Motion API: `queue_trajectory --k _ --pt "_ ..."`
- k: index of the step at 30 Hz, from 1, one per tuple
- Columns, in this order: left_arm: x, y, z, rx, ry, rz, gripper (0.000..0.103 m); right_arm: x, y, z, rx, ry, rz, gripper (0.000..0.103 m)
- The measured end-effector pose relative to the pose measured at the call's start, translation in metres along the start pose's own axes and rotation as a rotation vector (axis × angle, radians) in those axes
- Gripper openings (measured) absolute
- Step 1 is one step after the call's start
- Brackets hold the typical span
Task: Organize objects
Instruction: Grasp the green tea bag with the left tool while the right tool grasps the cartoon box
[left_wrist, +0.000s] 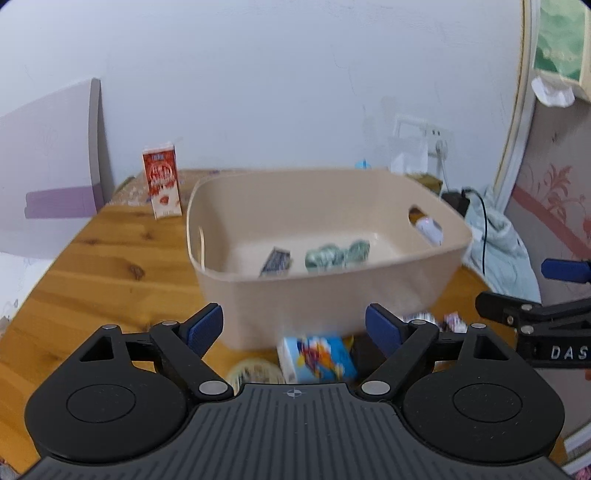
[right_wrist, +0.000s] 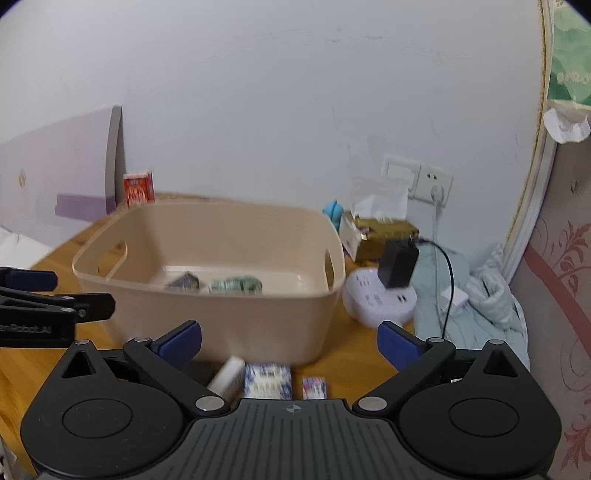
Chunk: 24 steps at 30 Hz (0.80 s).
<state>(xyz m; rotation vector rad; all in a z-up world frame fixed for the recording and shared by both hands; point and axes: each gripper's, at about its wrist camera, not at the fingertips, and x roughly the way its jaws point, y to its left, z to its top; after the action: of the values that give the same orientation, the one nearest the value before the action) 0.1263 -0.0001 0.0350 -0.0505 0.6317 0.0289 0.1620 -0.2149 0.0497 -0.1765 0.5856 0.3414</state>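
A white wall (right_wrist: 277, 110) rises behind the wooden table (left_wrist: 92, 258), carrying a socket plate (right_wrist: 436, 184). At the far right a round white power strip (right_wrist: 369, 306) holds a black adapter (right_wrist: 399, 266), beside crumpled pale-blue cloth (right_wrist: 480, 295), perhaps bedding.

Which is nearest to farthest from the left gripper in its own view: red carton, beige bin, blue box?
1. Blue box, just ahead of the left gripper.
2. Beige bin, behind the box.
3. Red carton, far left by the wall.
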Motion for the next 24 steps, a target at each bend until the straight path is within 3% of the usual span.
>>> queue_trajectory --k 10,15,24 --pt "0.021 -0.003 -0.044 -0.022 0.109 -0.025 0.086 0.028 -0.012 -0.036 -0.051 0.103 -0.047 0.103" --pt "0.035 -0.007 -0.057 -0.039 0.164 -0.062 0.086 0.049 -0.018 -0.051 -0.074 0.154 -0.052 0.097" --pt "0.060 -0.008 -0.063 -0.093 0.210 -0.069 0.085 0.082 -0.023 -0.061 -0.088 0.197 -0.048 0.089"
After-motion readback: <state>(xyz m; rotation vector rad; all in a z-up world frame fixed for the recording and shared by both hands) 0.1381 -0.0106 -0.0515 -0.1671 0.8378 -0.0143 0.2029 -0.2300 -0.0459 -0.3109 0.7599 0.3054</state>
